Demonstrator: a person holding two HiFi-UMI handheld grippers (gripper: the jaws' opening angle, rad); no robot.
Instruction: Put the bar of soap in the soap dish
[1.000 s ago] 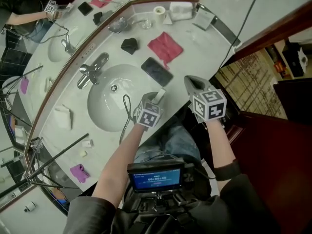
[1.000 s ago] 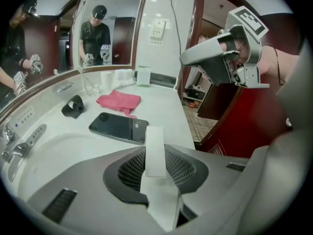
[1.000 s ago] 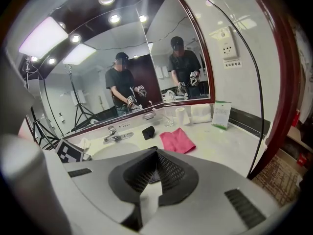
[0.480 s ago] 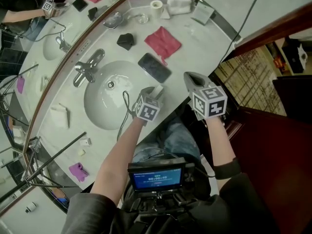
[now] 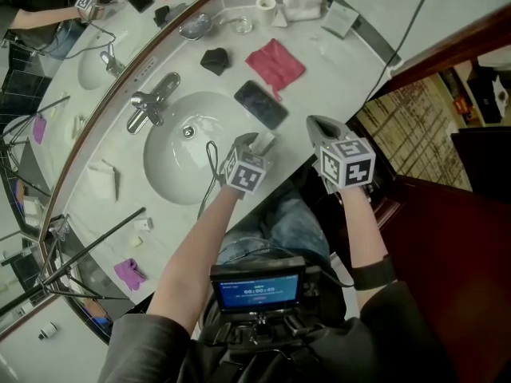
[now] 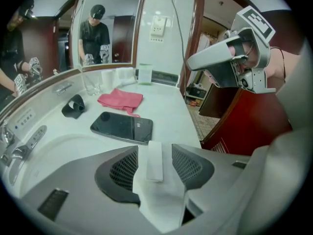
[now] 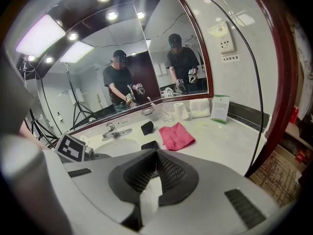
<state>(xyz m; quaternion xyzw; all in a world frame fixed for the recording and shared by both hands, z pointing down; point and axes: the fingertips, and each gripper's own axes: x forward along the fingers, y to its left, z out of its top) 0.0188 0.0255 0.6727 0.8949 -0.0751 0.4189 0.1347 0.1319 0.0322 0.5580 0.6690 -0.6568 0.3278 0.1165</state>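
- Plainly, in the head view the left tool [image 5: 254,147] sits at the near edge of the worktop [image 5: 335,62]. A slim white bar [image 5: 264,141], which I take for the bar of soap, pokes out past its tips toward the dark phone [image 5: 261,104]. The right tool [image 5: 318,128] hangs off to the right of it, out past the worktop's edge and apart from the bar. The left tool is plainly the nearer one.
- In the left gripper view the left tool's [image 6: 155,149] jaws stand spread and have just been opening. The bar [image 6: 155,161] lies between them with a gap on either side, and neither pad presses on it. Its long axis runs straight ahead along the tool's own line, and the phone [image 6: 122,127] lies just beyond the tips. I cannot tell whether the bar lies on the worktop or rests on the tool's white body. By my reading, closing these jaws would take the bar across its narrow width with no turn of the wrist.
- In the right gripper view the right tool's [image 7: 155,168] jaws are pressed together with nothing of the scene between them. A pink cloth [image 7: 176,135] lies ahead of its tips, and the left tool's marker cube shows low to its left. The bar does not show here. No view lets me pick out the soap dish with confidence, so I leave open which way the bar must travel.
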